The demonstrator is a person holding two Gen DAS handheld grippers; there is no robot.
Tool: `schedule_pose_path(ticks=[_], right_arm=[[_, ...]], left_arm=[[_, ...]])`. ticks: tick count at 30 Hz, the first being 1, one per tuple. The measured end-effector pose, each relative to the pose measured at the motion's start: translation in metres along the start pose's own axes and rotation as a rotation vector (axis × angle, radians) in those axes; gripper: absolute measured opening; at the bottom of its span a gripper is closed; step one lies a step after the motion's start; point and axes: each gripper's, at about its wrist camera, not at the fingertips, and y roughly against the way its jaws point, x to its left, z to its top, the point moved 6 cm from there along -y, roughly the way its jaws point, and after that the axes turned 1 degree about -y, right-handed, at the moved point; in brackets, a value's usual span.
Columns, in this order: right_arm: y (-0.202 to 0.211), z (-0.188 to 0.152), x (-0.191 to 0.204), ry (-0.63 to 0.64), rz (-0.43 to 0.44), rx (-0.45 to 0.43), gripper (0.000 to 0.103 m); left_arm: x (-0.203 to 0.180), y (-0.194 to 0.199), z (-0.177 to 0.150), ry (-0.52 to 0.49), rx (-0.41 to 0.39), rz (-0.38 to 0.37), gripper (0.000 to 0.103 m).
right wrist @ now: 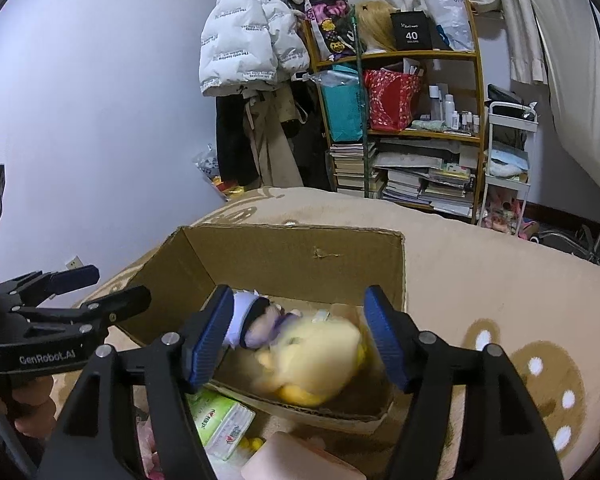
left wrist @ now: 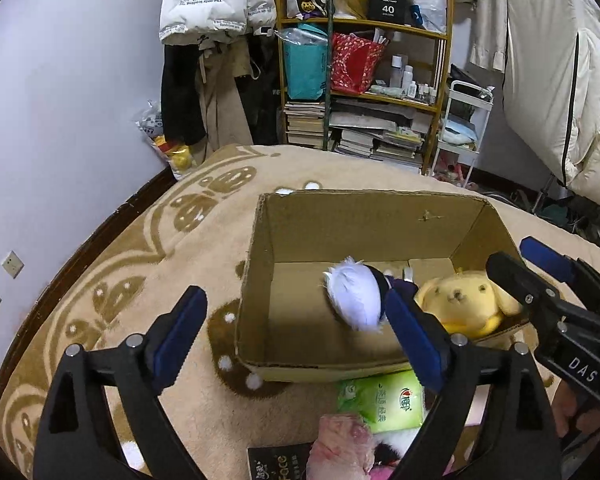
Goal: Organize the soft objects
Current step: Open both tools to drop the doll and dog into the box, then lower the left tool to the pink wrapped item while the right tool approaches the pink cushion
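Note:
An open cardboard box (left wrist: 360, 232) (right wrist: 300, 256) stands on a beige patterned blanket. Inside lie a doll with white hair (left wrist: 356, 296) (right wrist: 244, 316) and, to its right, a yellow plush dog (left wrist: 464, 300) (right wrist: 316, 356), which is blurred in the right wrist view. My left gripper (left wrist: 294, 304) (right wrist: 114, 282) hovers over the box's near left part, open, nothing between its blue pads. My right gripper (right wrist: 299, 298) (left wrist: 518, 258) is over the box's near right corner above the yellow plush, open, its pads clear of the toy.
In front of the box lie a green tissue pack (left wrist: 384, 400) (right wrist: 216, 416), a pink soft item (left wrist: 340, 448), a pink block (right wrist: 296, 460) and a dark packet (left wrist: 268, 464). A crowded shelf (left wrist: 364, 80) and hanging coats stand beyond the bed.

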Motion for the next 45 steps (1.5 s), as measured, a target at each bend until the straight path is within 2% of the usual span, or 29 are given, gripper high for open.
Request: schedule_pose_path(ticks=[5,9,20,30,37,45], right_arm=[[0.009,0.003,0.004,0.01,-0.014,-0.017,0.092],[0.02,0.006,0.01,0.022,-0.025,-0.036,0.103],[0.061,0.001,0.026,0.035,-0.026,-0.051,0.103],[0.101,-0.006,0.03,0.015,-0.037,-0.062,0.103],[0.117,-0.011,0.037,0.009,-0.047,-0.064,0.103],[0.119,-0.027,0.043,0.018,-0.045,-0.025,0.103]], left_arm=[[0.004,0.012,-0.003,-0.001,0.011,0.024,0.097],[0.009,0.027,-0.007,-0.004,0.012,0.047,0.097],[0.023,0.075,-0.022,0.02,0.016,0.071,0.099],[0.018,0.116,-0.037,-0.001,0.0,0.075,0.099],[0.019,0.132,-0.049,0.008,0.007,0.067,0.099],[0.023,0.136,-0.057,0.024,0.024,0.077,0.099]])
